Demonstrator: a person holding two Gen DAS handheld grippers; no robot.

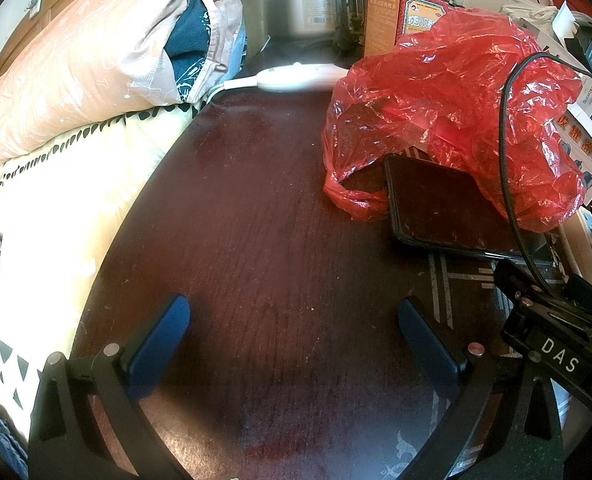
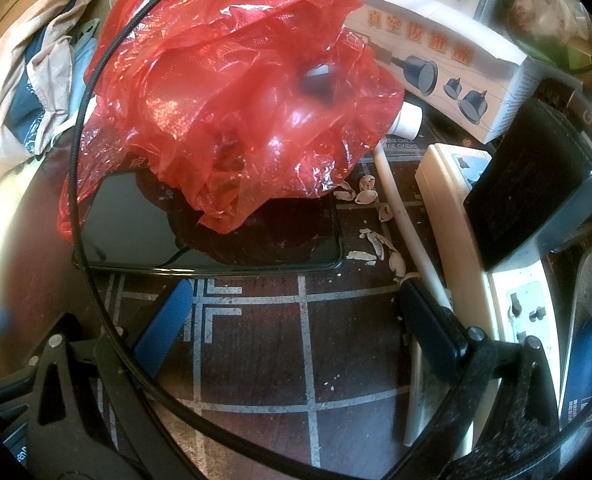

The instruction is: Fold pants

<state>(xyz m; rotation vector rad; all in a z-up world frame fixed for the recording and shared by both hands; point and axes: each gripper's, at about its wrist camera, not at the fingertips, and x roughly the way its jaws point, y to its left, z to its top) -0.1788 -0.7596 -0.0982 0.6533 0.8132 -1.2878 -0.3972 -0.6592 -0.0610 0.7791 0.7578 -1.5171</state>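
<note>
1. The left gripper (image 1: 294, 316) sits low over the dark wooden table (image 1: 256, 208), fingers spread wide with nothing between them.
2. The right gripper (image 2: 296, 300) is likewise spread and empty, hovering just above the patterned part of the table (image 2: 256, 344), level and pointing forward. A black cable (image 2: 81, 128) loops across its view.
3. Just ahead of both lies a dark phone (image 1: 440, 204), partly covered by a crumpled red plastic bag (image 1: 448, 96). To the right are a white box (image 2: 448, 64), a power strip (image 2: 456, 216) and scattered nut shells (image 2: 376, 240).
4. No pants can be identified in either view. At the left of the table, on the bed (image 1: 68, 184), lies a heap of peach and dark fabric (image 1: 136, 40); whether any garment there is the pants cannot be told.
5. Pants would likely be soft, light and limp, sagging wherever unsupported, so the waistband corners or hems look like the best places to pinch, one per gripper.
6. Both grippers face the clutter rather than the bed, so they would probably need to turn left first.
</note>
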